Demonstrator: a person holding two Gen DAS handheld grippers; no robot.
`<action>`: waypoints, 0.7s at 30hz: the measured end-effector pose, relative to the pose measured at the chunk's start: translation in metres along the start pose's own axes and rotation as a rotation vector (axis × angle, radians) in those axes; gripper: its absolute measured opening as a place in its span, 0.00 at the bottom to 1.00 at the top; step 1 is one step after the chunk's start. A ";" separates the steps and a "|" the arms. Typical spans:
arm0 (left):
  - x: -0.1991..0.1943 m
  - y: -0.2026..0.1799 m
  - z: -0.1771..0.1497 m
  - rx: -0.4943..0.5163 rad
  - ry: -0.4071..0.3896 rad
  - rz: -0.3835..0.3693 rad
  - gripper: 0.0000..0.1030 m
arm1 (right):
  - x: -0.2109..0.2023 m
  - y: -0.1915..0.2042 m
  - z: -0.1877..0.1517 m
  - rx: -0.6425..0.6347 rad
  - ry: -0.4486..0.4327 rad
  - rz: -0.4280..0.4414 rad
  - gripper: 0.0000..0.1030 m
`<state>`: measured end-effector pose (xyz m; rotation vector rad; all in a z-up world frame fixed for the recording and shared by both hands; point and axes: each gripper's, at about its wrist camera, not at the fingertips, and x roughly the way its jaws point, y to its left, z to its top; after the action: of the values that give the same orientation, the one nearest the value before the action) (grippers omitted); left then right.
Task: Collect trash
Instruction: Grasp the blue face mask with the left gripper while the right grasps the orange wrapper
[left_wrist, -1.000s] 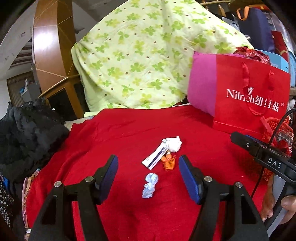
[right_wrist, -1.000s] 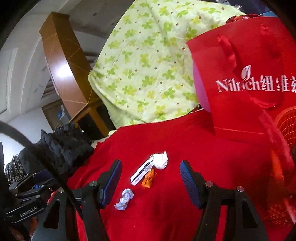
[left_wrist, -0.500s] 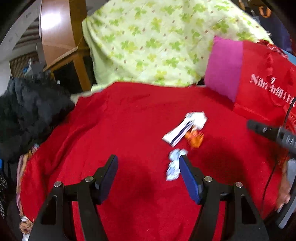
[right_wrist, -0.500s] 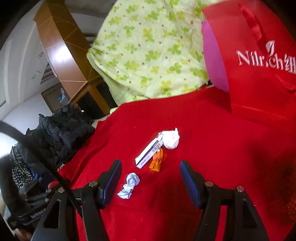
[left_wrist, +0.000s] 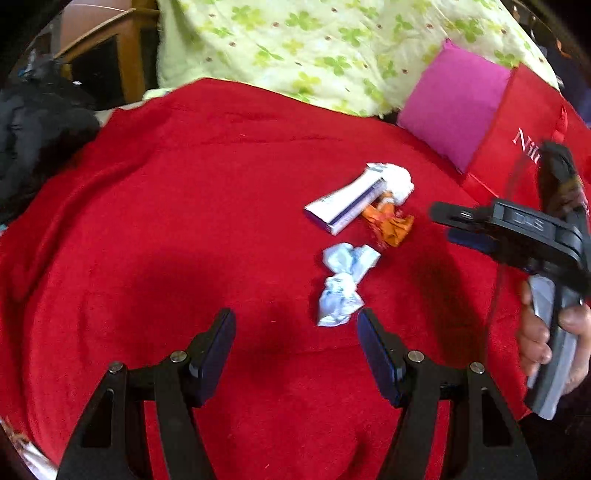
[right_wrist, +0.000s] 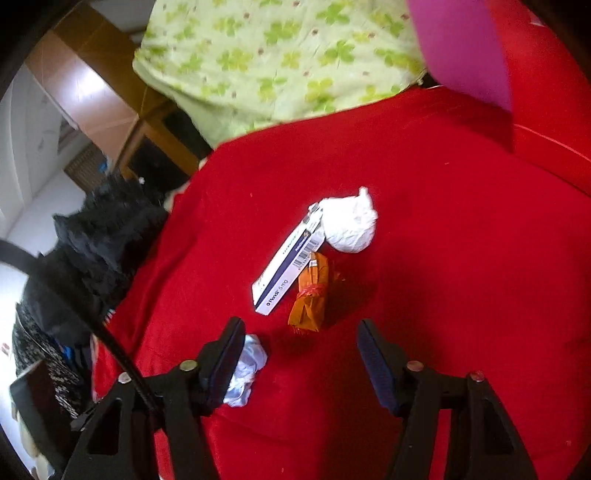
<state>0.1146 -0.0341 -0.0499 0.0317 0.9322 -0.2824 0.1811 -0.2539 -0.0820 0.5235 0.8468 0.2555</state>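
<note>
Left wrist view: the left claw (left_wrist: 295, 354) hangs spread above a fuzzy red blanket (left_wrist: 184, 221), its two flat blue-padded fingers (left_wrist: 216, 350) well apart and pinching nothing. Just ahead of its right finger lies a crumpled pale-blue wrapper (left_wrist: 343, 284), twisted in the middle like a bow. Beyond it sit three more scraps in a tight cluster: a long white medicine box (left_wrist: 343, 206) with a dark stripe, a crinkled orange wrapper (left_wrist: 389, 223) touching the box's right side, and a balled white tissue (left_wrist: 399, 181) at the box's far end. At the right edge a hand (left_wrist: 546, 336) grips the grey handle of the right claw (left_wrist: 476, 225), seen from the side; whether it is spread cannot be told from here. Behind the blanket rise a soft quilt printed with green clover leaves (left_wrist: 314, 44) and a glossy red paper bag with a magenta side panel (left_wrist: 458, 103).

Right wrist view: the right claw (right_wrist: 299, 354) is spread wide and holds nothing. The pale-blue wrapper (right_wrist: 245, 365) lies beside its left finger, partly hidden behind it. The orange wrapper (right_wrist: 310, 295), tied round its middle, lies between and just ahead of the fingertips. The medicine box (right_wrist: 291, 262) with its barcode lies slantwise, touching the orange wrapper, and the white tissue (right_wrist: 349, 225) is a rounded wad at its far end. A shaggy black garment (right_wrist: 96, 243) is heaped at the left of the red blanket (right_wrist: 461, 258).
</note>
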 end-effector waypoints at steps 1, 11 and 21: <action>0.007 -0.003 0.002 0.004 0.009 -0.012 0.67 | 0.010 0.003 0.004 -0.013 0.013 -0.010 0.56; 0.066 -0.009 0.019 -0.033 0.095 -0.149 0.67 | 0.082 -0.012 0.027 0.019 0.142 -0.055 0.40; 0.090 -0.025 0.021 -0.016 0.130 -0.161 0.24 | 0.058 -0.010 0.026 -0.044 0.148 -0.050 0.28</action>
<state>0.1755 -0.0815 -0.1068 -0.0402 1.0681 -0.4262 0.2389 -0.2467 -0.1101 0.4460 0.9942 0.2688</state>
